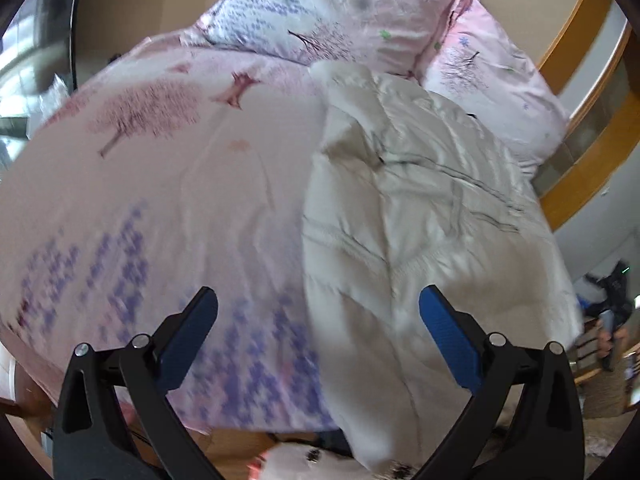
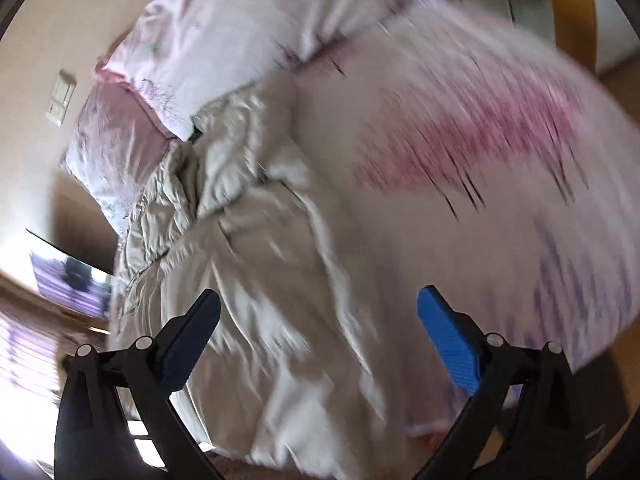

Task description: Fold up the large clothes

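A large white quilted coat (image 1: pixel 408 208) lies crumpled on the right half of a bed, its lower end hanging over the near edge. In the right wrist view the coat (image 2: pixel 256 264) runs from the pillows down toward me, blurred. My left gripper (image 1: pixel 318 304) is open and empty, held above the near bed edge with the coat's left border between its blue pads. My right gripper (image 2: pixel 318 304) is open and empty above the coat's lower part.
The bed has a pink sheet with tree prints (image 1: pixel 160 152) and two pillows (image 1: pixel 328 12) by the wall. A wooden headboard frame (image 1: pixel 580 128) curves at the right. Clutter (image 1: pixel 612 320) sits on the floor at the right. A wall switch (image 2: pixel 62 98) shows at left.
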